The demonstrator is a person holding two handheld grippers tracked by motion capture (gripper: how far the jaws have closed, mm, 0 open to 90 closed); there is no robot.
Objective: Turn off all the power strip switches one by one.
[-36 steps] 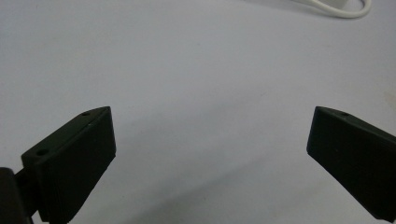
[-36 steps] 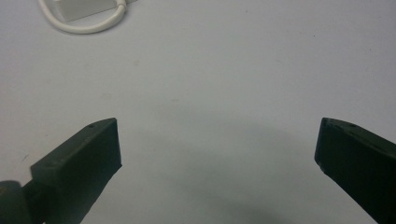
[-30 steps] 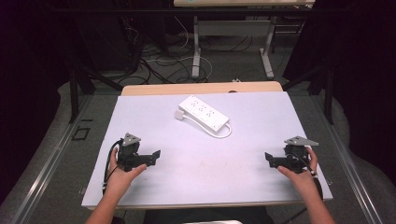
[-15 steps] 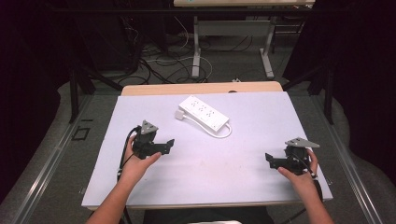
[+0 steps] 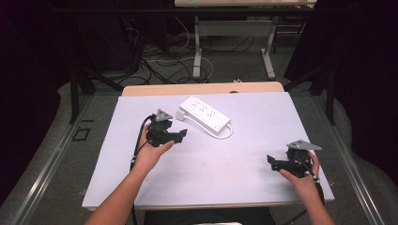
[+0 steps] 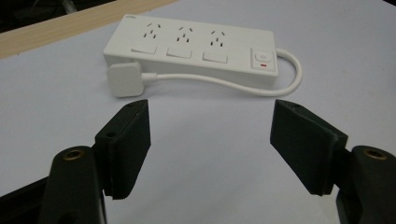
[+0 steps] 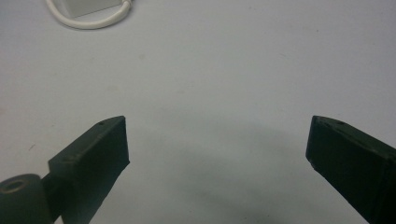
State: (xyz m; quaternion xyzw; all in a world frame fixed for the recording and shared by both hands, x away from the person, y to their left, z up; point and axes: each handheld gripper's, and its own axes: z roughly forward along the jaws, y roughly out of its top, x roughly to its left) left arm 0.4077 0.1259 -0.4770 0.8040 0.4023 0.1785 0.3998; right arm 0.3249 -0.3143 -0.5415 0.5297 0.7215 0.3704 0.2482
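Power strip (image 5: 205, 113): we see it flat at the far middle of the table (image 5: 225, 164).
Left gripper (image 5: 180, 136): our jaws, just narrowing, gape empty near its plug (image 6: 123, 79).
Right gripper (image 5: 271, 161): we hold it wide, empty.

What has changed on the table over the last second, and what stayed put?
The left gripper has moved up the table from the near left edge toward the white power strip and its plug. Its jaws have just been closing, with nothing between them, and it touches nothing yet. The right gripper stayed at the near right, jaws open and empty. The power strip has not moved.
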